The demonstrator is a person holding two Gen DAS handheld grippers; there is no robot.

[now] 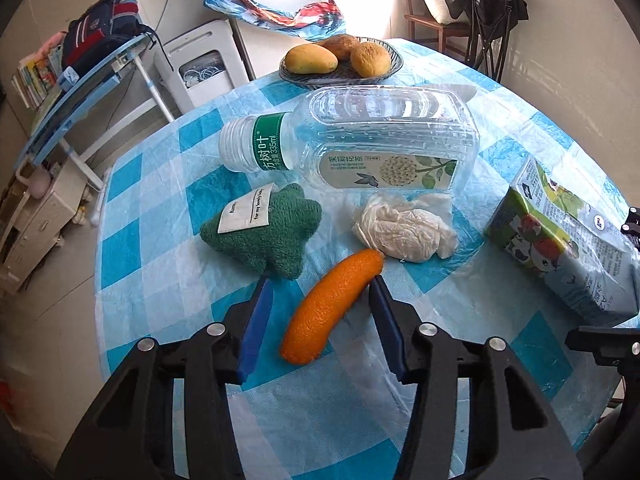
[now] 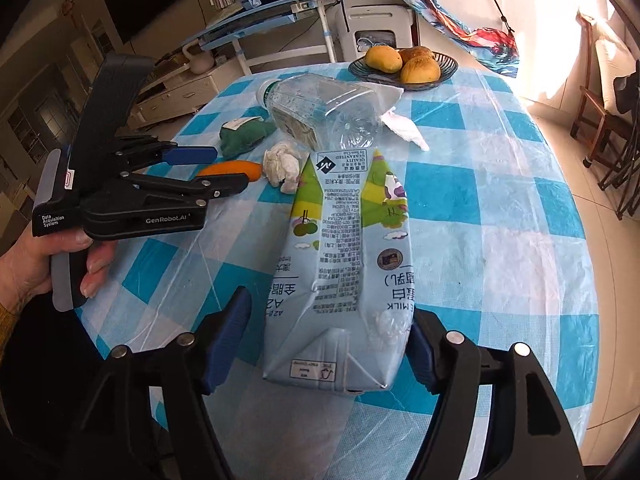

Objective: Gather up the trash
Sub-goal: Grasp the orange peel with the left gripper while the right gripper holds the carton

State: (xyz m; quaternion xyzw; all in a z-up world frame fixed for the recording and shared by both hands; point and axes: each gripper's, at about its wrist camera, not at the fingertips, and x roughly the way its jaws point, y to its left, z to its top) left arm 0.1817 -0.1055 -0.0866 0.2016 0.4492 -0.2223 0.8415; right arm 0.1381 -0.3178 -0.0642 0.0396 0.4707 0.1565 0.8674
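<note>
My left gripper (image 1: 320, 300) stands wide open around the orange peel (image 1: 330, 306), one blue finger on each side; the right-hand finger looks to be touching the peel, the left-hand one is clear of it. The peel lies flat on the checked tabletop (image 1: 160, 272). Just past its far tip sits a crumpled white tissue (image 1: 404, 232), and just left of that a green knitted toy (image 1: 268, 228) with a paper tag, close to my left finger. Behind both lies a clear plastic bottle (image 1: 360, 144) on its side, then a plate of fruit (image 1: 340, 60) at the far edge.

My right gripper (image 2: 332, 336) is open too, straddling the near end of the milk carton (image 2: 340, 272), which lies flat on the tabletop (image 2: 520, 240). I cannot tell whether the fingers touch it. Beyond the carton's far end the bottle (image 2: 320, 112) lies near it, with a second tissue (image 2: 404, 128) beside the bottle. The left gripper (image 2: 228, 168) shows off to the side.
</note>
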